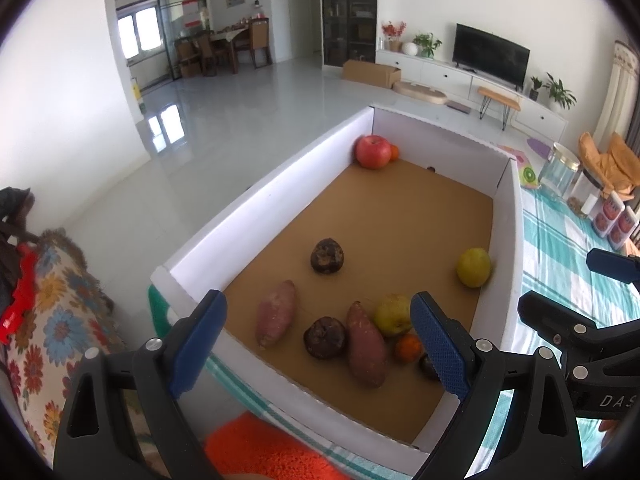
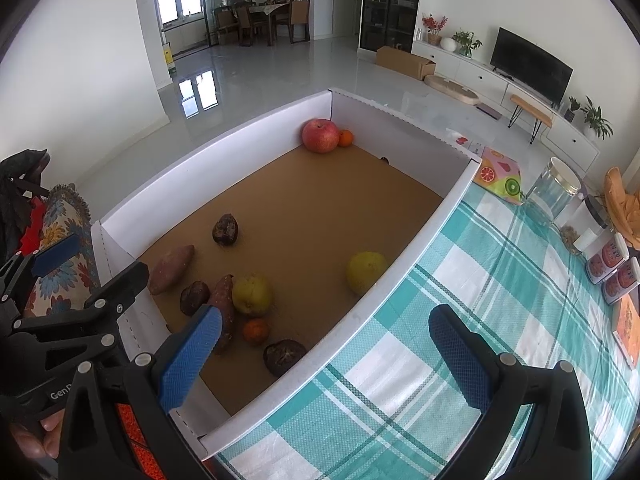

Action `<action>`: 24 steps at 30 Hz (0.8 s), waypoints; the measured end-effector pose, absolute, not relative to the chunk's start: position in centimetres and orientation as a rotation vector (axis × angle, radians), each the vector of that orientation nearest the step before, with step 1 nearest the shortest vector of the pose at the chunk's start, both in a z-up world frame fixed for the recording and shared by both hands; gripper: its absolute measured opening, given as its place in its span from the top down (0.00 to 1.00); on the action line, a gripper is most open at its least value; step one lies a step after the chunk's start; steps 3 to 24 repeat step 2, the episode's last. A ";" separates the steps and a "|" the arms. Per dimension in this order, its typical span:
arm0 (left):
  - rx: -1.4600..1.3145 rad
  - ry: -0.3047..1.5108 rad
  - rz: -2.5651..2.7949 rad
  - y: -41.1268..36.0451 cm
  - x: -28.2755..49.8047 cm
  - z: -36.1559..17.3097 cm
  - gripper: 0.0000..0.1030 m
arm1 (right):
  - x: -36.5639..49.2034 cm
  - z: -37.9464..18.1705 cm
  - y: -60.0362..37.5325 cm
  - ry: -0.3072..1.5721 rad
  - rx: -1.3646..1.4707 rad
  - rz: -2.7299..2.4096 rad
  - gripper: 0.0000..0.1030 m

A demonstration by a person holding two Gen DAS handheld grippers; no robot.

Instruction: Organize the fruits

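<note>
We are seeing black plastic frames with silver screws on each claw. Textured blue pads (image 1: 438,344) are lining the fingers. White lettering is showing.

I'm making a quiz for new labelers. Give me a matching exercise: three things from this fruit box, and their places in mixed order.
Things:
1. red apple
2. yellow citrus
3. glass jar

Places:
A. outside the box, on the checked cloth
B. far corner of the box, beside a small orange
C. alone against the box's right wall

Pairs: 1-B, 2-C, 3-A
</note>
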State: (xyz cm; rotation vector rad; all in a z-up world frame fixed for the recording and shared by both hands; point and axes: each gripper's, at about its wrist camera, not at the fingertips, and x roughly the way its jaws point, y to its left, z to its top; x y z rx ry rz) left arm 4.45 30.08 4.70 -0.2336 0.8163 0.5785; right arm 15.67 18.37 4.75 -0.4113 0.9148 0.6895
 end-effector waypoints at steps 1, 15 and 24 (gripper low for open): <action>-0.236 0.816 0.578 30.1 4.4 4.7 0.08 | 15.7 4.8 18.4 0.915 -0.411 0.691 0.00; -0.231 0.814 0.579 30.0 4.4 4.7 0.08 | 15.7 4.8 18.4 0.915 -0.410 0.692 0.00; -0.231 0.814 0.579 30.0 4.4 4.7 0.08 | 15.7 4.8 18.4 0.915 -0.410 0.692 0.00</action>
